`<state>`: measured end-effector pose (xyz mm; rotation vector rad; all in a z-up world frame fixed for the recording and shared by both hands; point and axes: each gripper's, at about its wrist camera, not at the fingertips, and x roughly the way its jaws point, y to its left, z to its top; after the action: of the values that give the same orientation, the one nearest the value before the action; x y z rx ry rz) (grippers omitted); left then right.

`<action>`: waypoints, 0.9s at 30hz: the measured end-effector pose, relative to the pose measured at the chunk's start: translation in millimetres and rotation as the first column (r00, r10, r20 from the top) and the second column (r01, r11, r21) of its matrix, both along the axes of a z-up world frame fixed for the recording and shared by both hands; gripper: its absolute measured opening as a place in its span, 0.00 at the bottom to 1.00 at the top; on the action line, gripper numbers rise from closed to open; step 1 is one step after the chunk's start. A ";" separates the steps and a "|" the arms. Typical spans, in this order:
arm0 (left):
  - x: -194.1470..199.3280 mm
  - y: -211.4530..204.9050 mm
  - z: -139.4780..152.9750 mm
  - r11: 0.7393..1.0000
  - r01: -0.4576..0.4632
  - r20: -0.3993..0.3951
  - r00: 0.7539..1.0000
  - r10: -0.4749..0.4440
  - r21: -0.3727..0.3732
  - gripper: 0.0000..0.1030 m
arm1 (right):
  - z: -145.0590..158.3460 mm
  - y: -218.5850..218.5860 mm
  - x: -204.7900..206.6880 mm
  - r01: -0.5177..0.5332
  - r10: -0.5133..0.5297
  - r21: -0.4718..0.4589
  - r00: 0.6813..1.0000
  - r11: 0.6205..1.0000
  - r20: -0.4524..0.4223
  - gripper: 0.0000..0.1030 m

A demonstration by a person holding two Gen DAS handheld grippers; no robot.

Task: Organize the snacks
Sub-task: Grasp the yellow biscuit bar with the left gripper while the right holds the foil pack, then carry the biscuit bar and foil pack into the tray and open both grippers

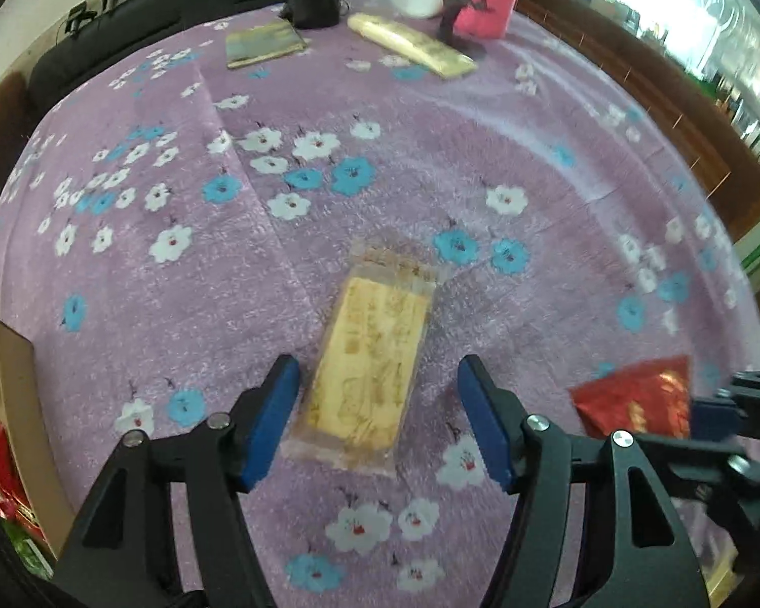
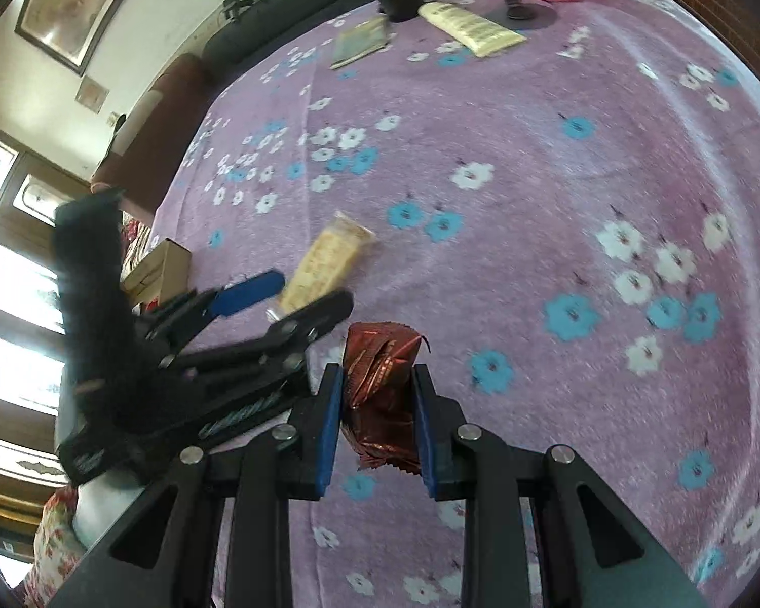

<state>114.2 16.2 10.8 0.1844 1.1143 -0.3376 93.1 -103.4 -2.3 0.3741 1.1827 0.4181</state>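
The left gripper [image 1: 377, 405], black with blue pads, is released: its jaws stand apart on either side of a flat yellow cracker pack in clear wrap [image 1: 367, 354], pads not touching it. The pack lies on the purple flowered tablecloth [image 1: 481, 152], directly ahead of and between the fingertips. The right gripper [image 2: 377, 423] is clenched on a crumpled red foil snack packet [image 2: 382, 385], with both blue pads pressing its sides. An open brown cardboard box [image 1: 12, 385] sits at the left gripper's left, holding red wrappers.
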 end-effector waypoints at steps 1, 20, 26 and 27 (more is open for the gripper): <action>0.2 -1.5 0.6 1.000 0.003 -0.004 1.000 -0.003 -0.002 0.57 | -1.1 -2.1 -1.5 0.004 -0.004 0.000 1.000 1.000 -0.003 0.25; -68.4 107.4 69.5 0.966 -0.232 0.050 0.970 0.239 -0.119 0.36 | 16.0 55.5 -2.5 -0.098 0.098 -0.001 0.995 0.995 0.035 0.24; -106.4 189.9 87.1 0.910 -0.377 0.044 0.920 0.390 -0.175 0.36 | 30.3 120.3 -3.6 -0.200 0.198 0.018 0.978 0.980 0.058 0.24; -111.4 200.1 87.1 0.903 -0.395 0.044 0.912 0.408 -0.169 0.36 | 32.7 132.3 -5.4 -0.219 0.217 0.019 0.974 0.976 0.064 0.24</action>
<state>2.8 216.3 97.8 -0.1723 1.0140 -0.0453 87.7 28.9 30.4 0.2521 1.1637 0.6321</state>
